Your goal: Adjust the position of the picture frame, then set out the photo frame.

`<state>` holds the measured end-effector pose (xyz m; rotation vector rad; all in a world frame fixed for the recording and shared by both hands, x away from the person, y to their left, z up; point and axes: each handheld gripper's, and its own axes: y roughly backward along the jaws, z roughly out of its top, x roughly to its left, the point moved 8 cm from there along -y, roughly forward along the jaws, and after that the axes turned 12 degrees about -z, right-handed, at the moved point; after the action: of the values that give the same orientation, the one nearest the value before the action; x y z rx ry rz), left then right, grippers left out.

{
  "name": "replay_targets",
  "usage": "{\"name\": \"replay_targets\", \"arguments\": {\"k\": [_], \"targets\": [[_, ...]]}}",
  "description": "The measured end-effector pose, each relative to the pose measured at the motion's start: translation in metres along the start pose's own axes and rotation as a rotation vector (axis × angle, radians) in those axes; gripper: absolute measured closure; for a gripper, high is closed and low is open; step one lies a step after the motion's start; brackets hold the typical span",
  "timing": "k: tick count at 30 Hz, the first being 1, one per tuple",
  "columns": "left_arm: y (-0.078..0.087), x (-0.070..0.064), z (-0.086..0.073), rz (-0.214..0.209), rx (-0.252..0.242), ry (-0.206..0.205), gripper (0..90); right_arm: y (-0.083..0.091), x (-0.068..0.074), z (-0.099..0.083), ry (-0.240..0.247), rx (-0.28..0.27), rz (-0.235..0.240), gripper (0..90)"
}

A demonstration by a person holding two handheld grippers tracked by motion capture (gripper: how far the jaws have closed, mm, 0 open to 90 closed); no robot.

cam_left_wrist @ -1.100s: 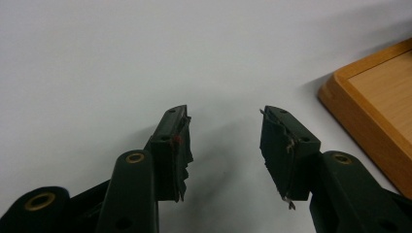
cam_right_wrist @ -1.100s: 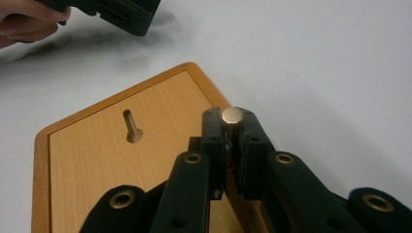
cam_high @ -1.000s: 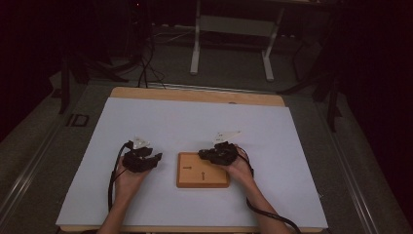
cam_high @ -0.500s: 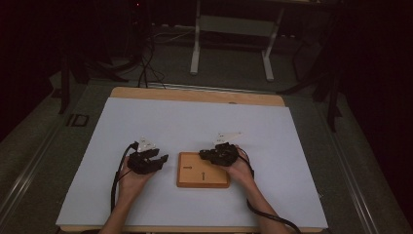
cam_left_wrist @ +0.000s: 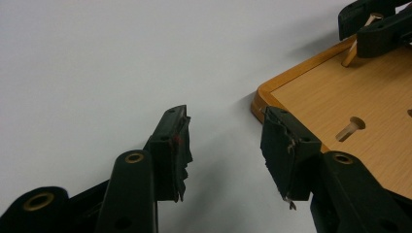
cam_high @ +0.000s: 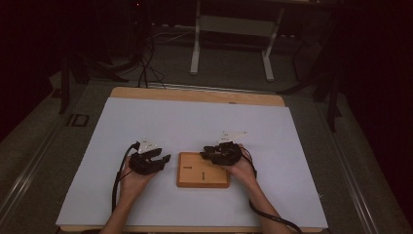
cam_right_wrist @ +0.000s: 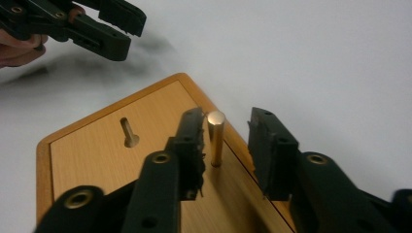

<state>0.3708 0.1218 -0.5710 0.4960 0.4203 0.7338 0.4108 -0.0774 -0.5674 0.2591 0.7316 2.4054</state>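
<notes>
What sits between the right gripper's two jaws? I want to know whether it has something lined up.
A brass peg standing upright in the wooden board, close to one jaw of the right gripper; the right gripper view shows it.

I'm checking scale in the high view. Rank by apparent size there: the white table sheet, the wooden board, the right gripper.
1. White table sheet, by far the largest.
2. Wooden board, a small square patch on it.
3. Right gripper, somewhat smaller than the board, though it sits higher and nearer the camera, so the gap is unsure.
</notes>
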Motion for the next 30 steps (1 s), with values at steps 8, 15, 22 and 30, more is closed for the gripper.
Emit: {"name": "replay_targets", "arguments": {"k": [8, 15, 22, 30], "targets": [[0.002, -0.001, 0.001, -0.002, -0.012, -0.006, 53.3, 0.002, -0.001, -0.003, -0.008, -0.003, -0.013, 61.8], [0.006, -0.012, 0.006, -0.023, -0.038, -0.034, 52.9, 0.001, -0.002, 0.000, -0.014, -0.011, -0.012, 67.0], [0.008, -0.023, 0.007, -0.049, -0.038, -0.067, 52.1, 0.000, 0.002, 0.001, -0.005, -0.002, 0.020, 78.1], [0.011, -0.034, 0.007, -0.079, -0.036, -0.108, 51.4, 0.000, 0.003, 0.001, -0.005, 0.006, 0.049, 83.1]]}}
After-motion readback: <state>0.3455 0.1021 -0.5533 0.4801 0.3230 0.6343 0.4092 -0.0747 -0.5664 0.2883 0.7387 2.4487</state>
